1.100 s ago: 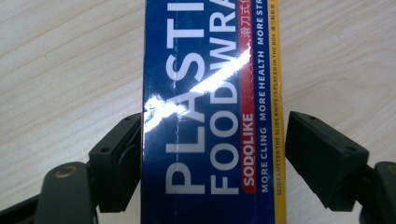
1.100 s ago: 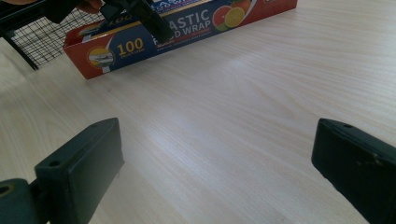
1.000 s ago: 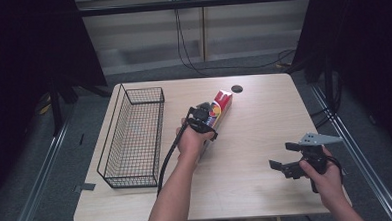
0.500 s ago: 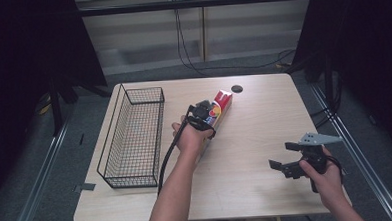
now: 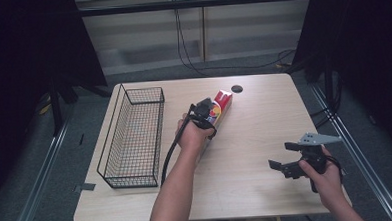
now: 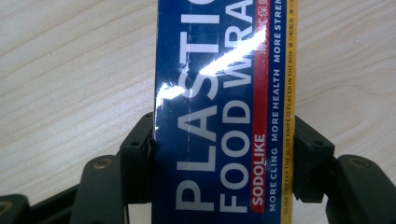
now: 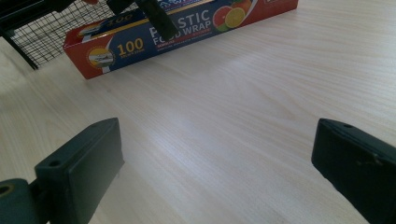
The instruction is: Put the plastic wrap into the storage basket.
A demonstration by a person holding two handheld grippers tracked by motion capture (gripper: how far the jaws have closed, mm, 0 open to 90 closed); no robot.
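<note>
High view: left gripper [image 5: 207, 113] at frame centre, clamped on plastic wrap box [image 5: 222, 100] lying on table [image 5: 254, 123], right of wire basket [image 5: 135, 135]. Right gripper [image 5: 286, 161] lower right, jaws apart, well clear of box.

Left gripper view: jaws just closed in, pads pressing both long sides of box [image 6: 224, 116].

Right gripper view: jaws wide apart over bare table [image 7: 233, 116]; box [image 7: 187, 25] along upper edge, basket [image 7: 35, 32] upper left.

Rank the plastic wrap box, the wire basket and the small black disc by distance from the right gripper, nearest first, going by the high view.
Measured from the right gripper, at the table's near right:
1. Plastic wrap box: mid-table, up and to the left, clamped in the left gripper.
2. Small black disc: near the far edge, just beyond the box's far end.
3. Wire basket: along the table's left side.
</note>
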